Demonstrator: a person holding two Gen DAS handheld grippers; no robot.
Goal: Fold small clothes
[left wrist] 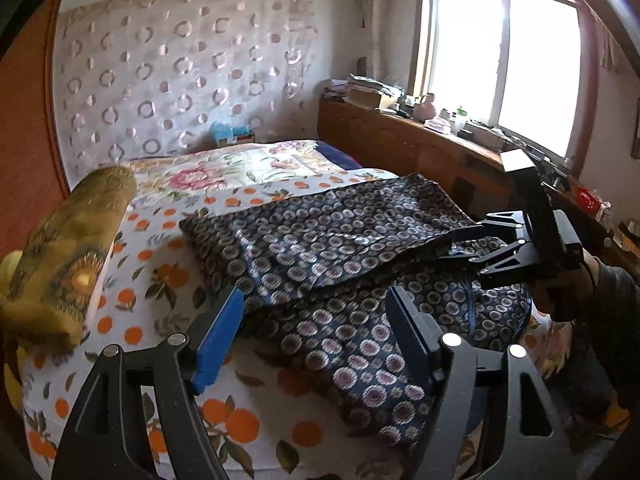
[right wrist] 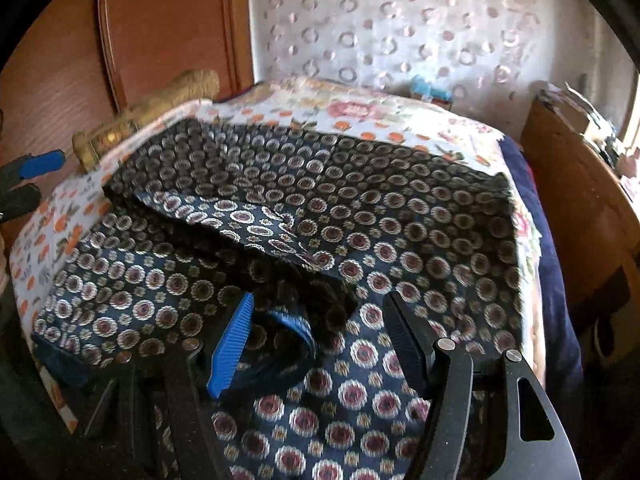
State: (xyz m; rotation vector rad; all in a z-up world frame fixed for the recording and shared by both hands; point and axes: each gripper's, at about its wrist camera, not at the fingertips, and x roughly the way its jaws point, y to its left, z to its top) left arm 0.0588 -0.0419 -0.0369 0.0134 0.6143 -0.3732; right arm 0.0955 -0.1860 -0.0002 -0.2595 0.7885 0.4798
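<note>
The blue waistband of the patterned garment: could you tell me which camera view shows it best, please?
The right wrist view: the blue waistband lies close up between the open right gripper fingers. The left wrist view shows only a thin blue edge, far off.

A dark navy garment (left wrist: 340, 248) carries rows of small round medallions in maroon and cream. It lies on a white bedsheet (left wrist: 160, 240) printed with oranges and green leaves. Far off, a floral quilt (left wrist: 224, 172) shows pink blooms. At left, an olive-gold patterned bolster (left wrist: 68, 256). Each gripper's left finger pad (left wrist: 218, 340) is blue, the right black.
</note>
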